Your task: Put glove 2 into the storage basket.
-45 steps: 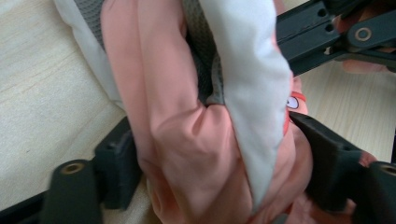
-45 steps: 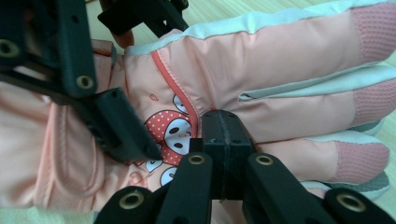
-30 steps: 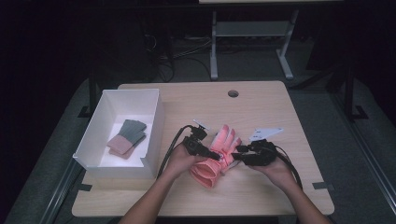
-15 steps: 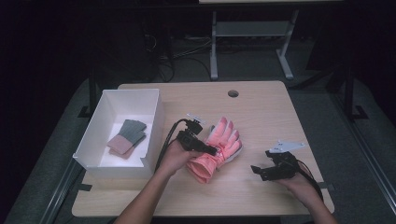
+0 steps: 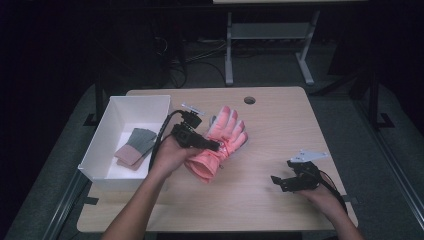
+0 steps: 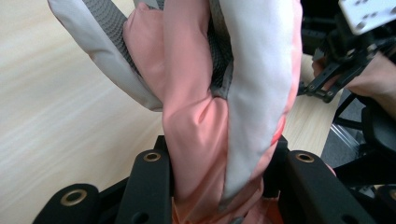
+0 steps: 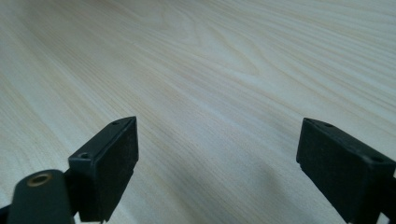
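Now pink glove between left fingers

Soft pink cloth glove — matt wood table.

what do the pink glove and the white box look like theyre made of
Pink glove: likely a smooth, padded synthetic fabric, matte, with soft folds, pale panels and grey textured inserts. White box: thin, stiff, flat matte walls, possibly cardboard or plastic; hard to tell.
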{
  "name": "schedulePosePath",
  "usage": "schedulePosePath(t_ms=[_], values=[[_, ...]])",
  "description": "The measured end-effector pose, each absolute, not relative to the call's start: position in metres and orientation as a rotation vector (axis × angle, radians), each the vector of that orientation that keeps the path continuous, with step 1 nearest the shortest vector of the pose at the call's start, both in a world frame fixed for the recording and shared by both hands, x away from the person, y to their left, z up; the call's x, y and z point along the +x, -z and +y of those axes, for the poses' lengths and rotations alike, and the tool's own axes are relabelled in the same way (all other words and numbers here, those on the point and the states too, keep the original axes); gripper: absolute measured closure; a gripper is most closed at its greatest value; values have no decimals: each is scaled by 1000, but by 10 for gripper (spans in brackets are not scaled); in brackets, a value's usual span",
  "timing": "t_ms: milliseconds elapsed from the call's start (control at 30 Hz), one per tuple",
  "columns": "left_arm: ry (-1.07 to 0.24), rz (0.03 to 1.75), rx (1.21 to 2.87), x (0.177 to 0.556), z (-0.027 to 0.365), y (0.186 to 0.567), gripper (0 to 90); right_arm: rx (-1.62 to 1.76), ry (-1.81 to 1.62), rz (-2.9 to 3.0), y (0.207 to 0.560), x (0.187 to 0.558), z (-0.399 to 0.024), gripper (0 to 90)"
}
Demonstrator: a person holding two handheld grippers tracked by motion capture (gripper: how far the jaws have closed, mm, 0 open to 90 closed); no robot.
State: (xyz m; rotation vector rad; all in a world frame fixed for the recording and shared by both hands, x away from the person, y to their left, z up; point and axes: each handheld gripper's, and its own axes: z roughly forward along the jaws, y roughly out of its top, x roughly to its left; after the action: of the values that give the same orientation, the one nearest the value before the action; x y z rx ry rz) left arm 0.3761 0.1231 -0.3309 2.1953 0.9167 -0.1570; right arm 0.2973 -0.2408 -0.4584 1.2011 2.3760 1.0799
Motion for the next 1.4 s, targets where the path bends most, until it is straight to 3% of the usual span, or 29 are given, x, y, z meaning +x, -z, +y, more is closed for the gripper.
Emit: schedulePosePath(t_ms=[300,733,1033,1400], values=[[52,975,2130,377,166,286,642,1187,-1079,2362,459,300,-239,116],[-110,1182,1963,377,273,257,639,1158,-1084,2370,460,310,-230,116],[-150,1365,1918,385,318,286,639,1159,-1075,2375,461,310,-230,116],[-86,1480,1956,399,322,343,633,1162,-1077,2371,460,310,-231,117]])
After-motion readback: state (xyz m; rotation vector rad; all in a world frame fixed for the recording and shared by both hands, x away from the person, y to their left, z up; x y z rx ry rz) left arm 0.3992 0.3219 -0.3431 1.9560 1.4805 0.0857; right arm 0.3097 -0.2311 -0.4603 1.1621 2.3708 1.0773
